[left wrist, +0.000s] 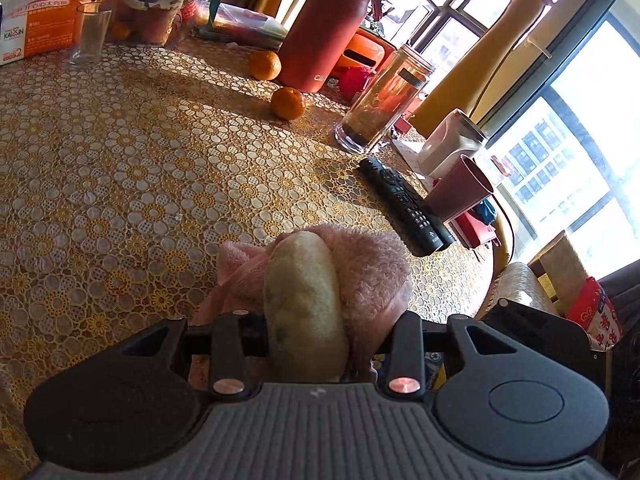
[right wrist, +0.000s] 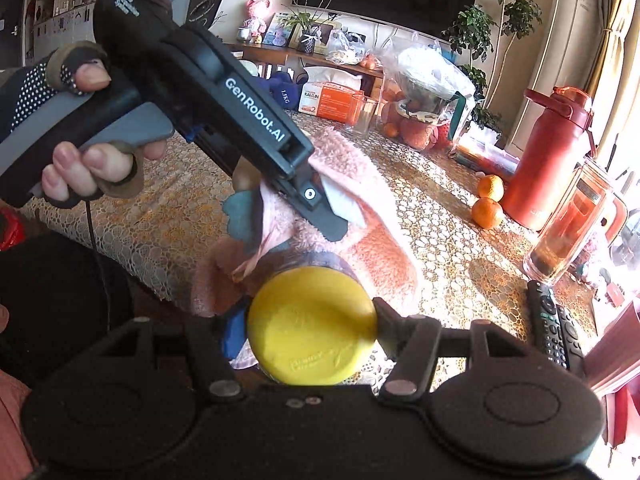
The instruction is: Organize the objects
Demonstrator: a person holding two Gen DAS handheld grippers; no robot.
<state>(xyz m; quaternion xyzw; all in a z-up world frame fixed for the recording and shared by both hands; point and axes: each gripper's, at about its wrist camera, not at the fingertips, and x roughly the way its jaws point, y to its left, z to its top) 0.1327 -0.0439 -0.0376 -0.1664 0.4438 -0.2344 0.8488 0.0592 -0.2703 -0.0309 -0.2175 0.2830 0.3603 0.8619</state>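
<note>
My left gripper (left wrist: 308, 320) is shut on a pink fluffy towel (left wrist: 372, 276), bunched around its fingers; a pale, blurred finger pad (left wrist: 304, 304) fills the middle of the left wrist view. The right wrist view shows that gripper (right wrist: 280, 216) from outside, holding the towel (right wrist: 360, 184) above the table. My right gripper (right wrist: 312, 328) is shut on a jar with a yellow lid (right wrist: 312, 328), lid facing the camera, close under the towel.
The table has a yellow lace cloth (left wrist: 120, 168). On it are two tangerines (left wrist: 288, 102), a red flask (left wrist: 324, 28), a glass tea bottle (left wrist: 380, 104), a black remote (left wrist: 404, 204), a maroon cup (left wrist: 460, 188), a drinking glass (left wrist: 90, 32) and an orange-white box (left wrist: 36, 20).
</note>
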